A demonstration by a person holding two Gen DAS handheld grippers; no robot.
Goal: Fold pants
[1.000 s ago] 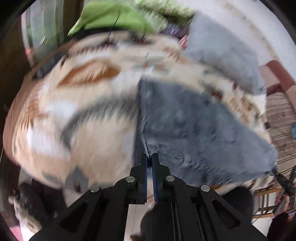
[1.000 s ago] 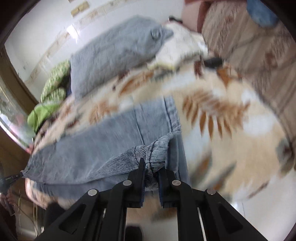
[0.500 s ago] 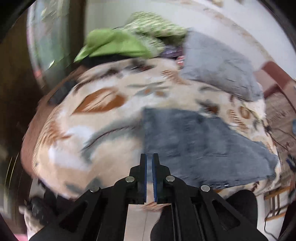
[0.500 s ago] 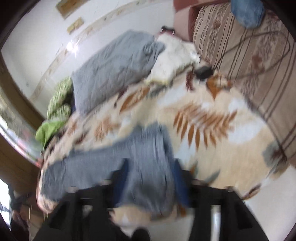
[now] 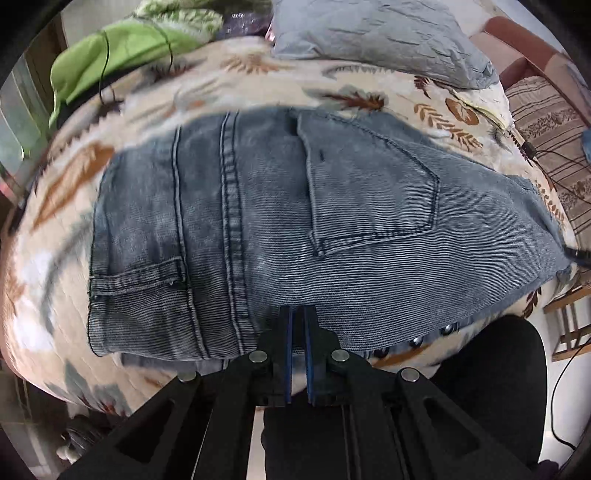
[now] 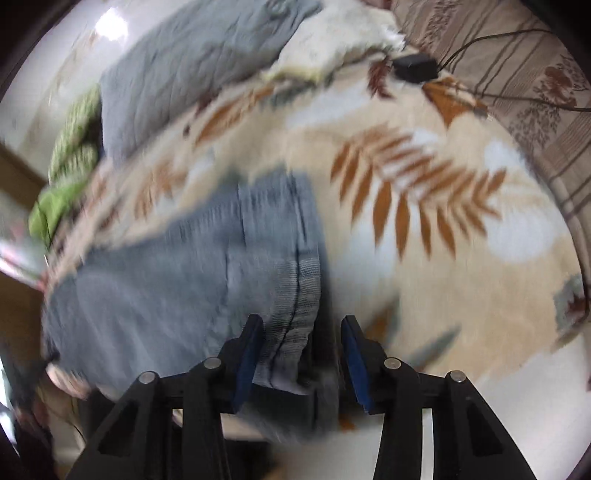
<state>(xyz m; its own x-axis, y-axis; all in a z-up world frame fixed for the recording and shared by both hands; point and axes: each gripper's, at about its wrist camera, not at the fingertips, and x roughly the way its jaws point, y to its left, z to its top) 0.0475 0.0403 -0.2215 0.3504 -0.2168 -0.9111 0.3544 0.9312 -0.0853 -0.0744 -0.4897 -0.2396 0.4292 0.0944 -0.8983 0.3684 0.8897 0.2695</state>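
Note:
Grey-blue jeans [image 5: 295, 229] lie folded on a leaf-patterned blanket [image 5: 258, 81], back pocket up. My left gripper [image 5: 297, 314] is shut, its tips just over the near edge of the jeans, with nothing visibly pinched. In the right wrist view the jeans [image 6: 192, 280] lie flat with a folded hem near me. My right gripper [image 6: 303, 325] is open, its fingers on either side of that hem end, not closed on it.
A grey pillow [image 5: 376, 33] and green cloth [image 5: 110, 51] lie at the far side of the bed. A striped sofa [image 6: 517, 66] with a black cable and adapter [image 6: 413, 68] is to the right. A dark trouser leg [image 5: 491, 387] stands by the bed edge.
Both grippers have let go of the jeans. The right gripper opened and came back close to the hem. The left gripper stayed shut and moved in over the jeans.

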